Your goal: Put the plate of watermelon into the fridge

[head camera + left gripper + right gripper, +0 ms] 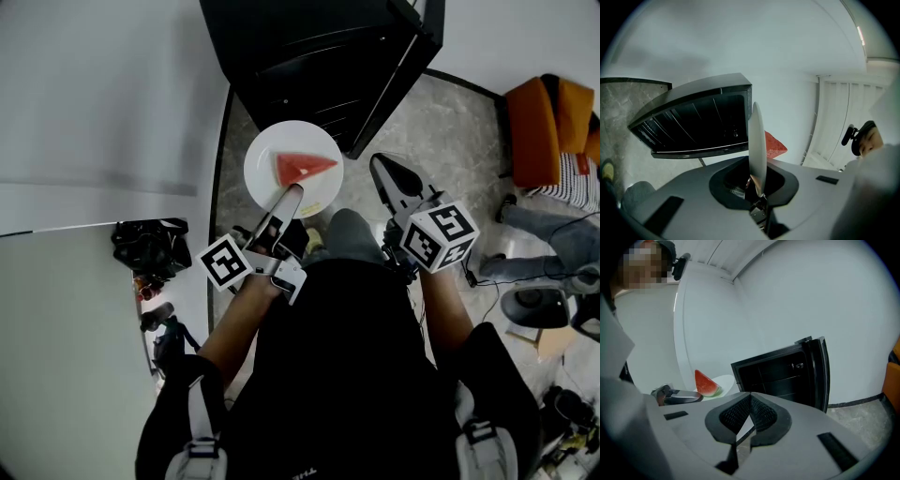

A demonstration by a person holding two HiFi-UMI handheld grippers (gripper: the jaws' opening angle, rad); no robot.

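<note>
A white plate [272,159] carrying one red watermelon wedge [303,167] hangs above the floor, just in front of the black fridge [300,56]. My left gripper [289,194] is shut on the plate's near rim. In the left gripper view the plate [757,140] shows edge-on between the jaws of the left gripper [757,185], with the wedge [774,146] behind it and the fridge's dark interior [698,122] beyond. My right gripper [380,164] is to the right of the plate, shut and holding nothing. The right gripper [750,397] view shows the wedge [705,383], the plate [725,380] and the open fridge [778,371].
The fridge door [398,70] stands swung open to the right of the plate. An orange seat [539,131] and someone's legs [548,244] are at the far right. A black bag [150,246] lies by the white wall on the left.
</note>
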